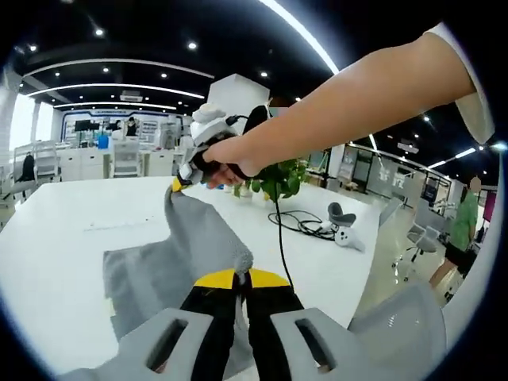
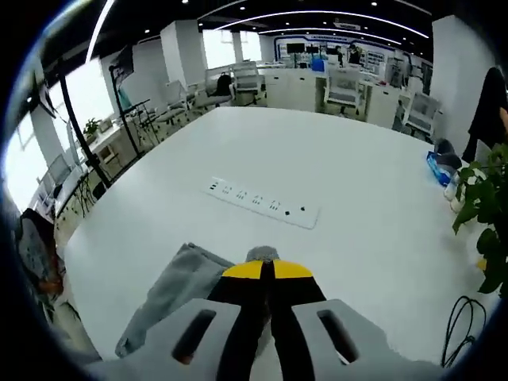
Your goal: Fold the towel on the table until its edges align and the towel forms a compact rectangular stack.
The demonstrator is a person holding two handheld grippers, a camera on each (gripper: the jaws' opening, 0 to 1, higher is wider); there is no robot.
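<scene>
Nearest, the left tool was clenched on a bunched corner of the grey towel. From there the cloth sagged away, part resting on the white counter, part lifted. Farther off, the right tool had another corner pinched and raised. It looked light, limp and unlikely to slip, so corners seemed the right holds. Beyond the towel lay a power strip.
</scene>
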